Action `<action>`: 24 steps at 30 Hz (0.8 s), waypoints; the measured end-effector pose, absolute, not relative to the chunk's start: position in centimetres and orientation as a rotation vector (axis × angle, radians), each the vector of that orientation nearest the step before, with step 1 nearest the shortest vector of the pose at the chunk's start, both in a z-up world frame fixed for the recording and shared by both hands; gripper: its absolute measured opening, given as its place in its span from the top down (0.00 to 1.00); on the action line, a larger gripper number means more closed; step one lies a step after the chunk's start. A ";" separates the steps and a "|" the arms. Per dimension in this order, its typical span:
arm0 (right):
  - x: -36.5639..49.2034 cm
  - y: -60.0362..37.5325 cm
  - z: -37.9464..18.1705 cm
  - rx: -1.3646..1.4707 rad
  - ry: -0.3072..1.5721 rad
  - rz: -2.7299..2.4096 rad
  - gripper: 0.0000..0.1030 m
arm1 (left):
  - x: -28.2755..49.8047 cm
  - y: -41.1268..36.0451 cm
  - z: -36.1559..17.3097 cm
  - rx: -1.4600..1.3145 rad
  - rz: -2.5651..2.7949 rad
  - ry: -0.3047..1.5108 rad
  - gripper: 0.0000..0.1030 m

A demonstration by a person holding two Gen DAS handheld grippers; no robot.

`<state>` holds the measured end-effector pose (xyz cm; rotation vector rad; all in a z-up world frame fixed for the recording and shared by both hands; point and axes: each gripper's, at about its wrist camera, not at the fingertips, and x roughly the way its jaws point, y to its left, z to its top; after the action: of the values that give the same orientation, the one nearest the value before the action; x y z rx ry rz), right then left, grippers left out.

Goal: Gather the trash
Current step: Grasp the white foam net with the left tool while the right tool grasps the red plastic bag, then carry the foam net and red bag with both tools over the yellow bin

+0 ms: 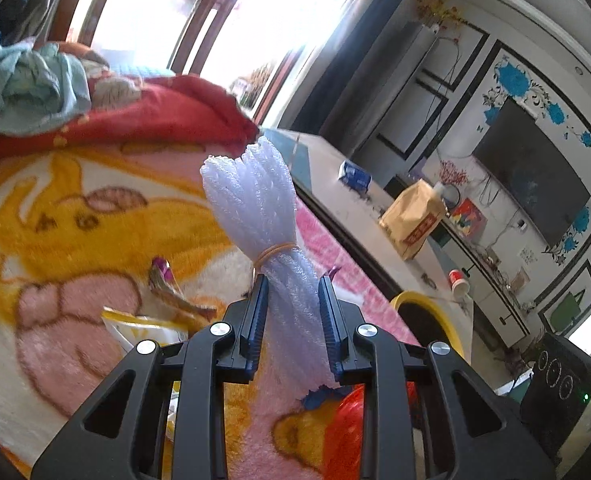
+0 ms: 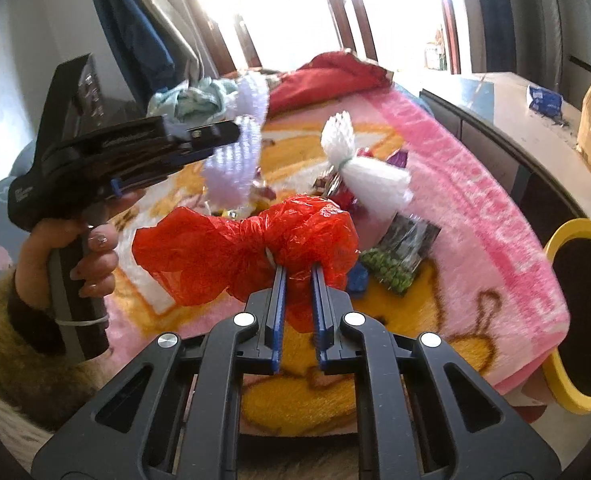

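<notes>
My left gripper (image 1: 293, 280) is shut on a white foam net bundle (image 1: 255, 204) tied with a rubber band, held above the bed. In the right wrist view that gripper (image 2: 231, 136) and its bundle (image 2: 231, 160) are at the left, blurred. My right gripper (image 2: 297, 270) is shut on a crumpled red plastic bag (image 2: 247, 240), lifted over the blanket. A second white foam net (image 2: 359, 164), wrappers (image 2: 335, 188) and a pea packet (image 2: 399, 256) lie on the blanket. A yellow-rimmed black bin (image 2: 575, 312) stands at the bed's right side; it also shows in the left wrist view (image 1: 427, 312).
A pink and yellow cartoon blanket (image 1: 75, 220) covers the bed, with a red quilt (image 1: 167, 108) and clothes (image 1: 27, 80) at its far end. Wrappers (image 1: 167, 284) lie on it. A side table (image 1: 375, 208) holds a paper bag (image 1: 411, 220), blue pack and red cup.
</notes>
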<state>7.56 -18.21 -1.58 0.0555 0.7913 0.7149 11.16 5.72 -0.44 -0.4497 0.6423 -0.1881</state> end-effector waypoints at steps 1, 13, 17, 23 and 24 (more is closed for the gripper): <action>7.6 -18.5 -1.3 0.061 0.782 0.709 0.93 | 10.9 5.8 0.0 -0.446 -0.189 0.632 0.76; 8.9 -22.0 0.3 0.119 0.723 0.615 0.93 | 10.3 4.4 1.7 -0.418 -0.223 0.593 0.76; 9.5 -23.2 0.6 0.132 0.704 0.578 0.93 | 10.5 3.9 1.8 -0.407 -0.239 0.591 0.76; 10.6 -25.2 1.1 0.158 0.675 0.511 0.93 | 10.8 2.7 1.8 -0.392 -0.266 0.593 0.76; 10.8 -25.4 1.1 0.164 0.672 0.503 0.93 | 10.8 2.5 1.8 -0.389 -0.271 0.595 0.76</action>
<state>10.77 -25.39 1.06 0.1636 0.6721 0.5032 10.79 2.47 1.77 -0.3887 0.5945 -0.2713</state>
